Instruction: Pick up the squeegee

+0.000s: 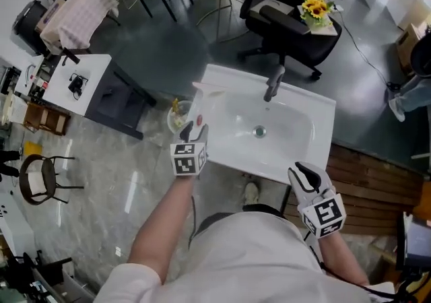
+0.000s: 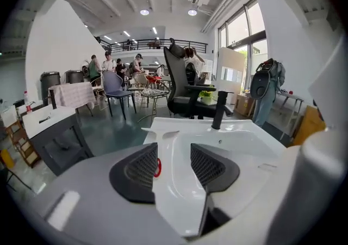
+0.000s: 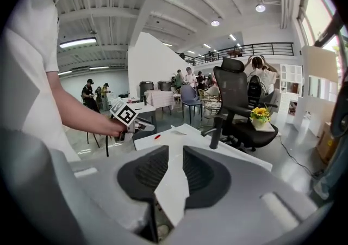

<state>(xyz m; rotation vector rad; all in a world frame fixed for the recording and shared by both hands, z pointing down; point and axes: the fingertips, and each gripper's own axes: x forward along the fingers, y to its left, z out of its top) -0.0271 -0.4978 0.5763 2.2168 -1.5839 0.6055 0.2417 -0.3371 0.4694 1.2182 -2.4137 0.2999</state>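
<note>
The squeegee (image 1: 200,101) is whitish with a red spot at its handle end and lies on the left rim of the white sink (image 1: 296,101). My left gripper (image 1: 194,130) is at the sink's front left corner, just short of the handle. In the left gripper view its jaws (image 2: 174,165) stand open, with the red handle end (image 2: 158,166) showing beside the left pad and the blade (image 2: 166,135) farther ahead. My right gripper (image 1: 306,175) hovers at the sink's front right edge. Its jaws (image 3: 175,167) are slightly apart with nothing between them.
A black faucet (image 1: 273,84) stands at the back of the basin. A small round bin (image 1: 176,117) sits on the floor left of the sink. A white cabinet (image 1: 81,83) stands farther left, and a black office chair (image 1: 283,12) with yellow flowers (image 1: 316,7) behind the sink.
</note>
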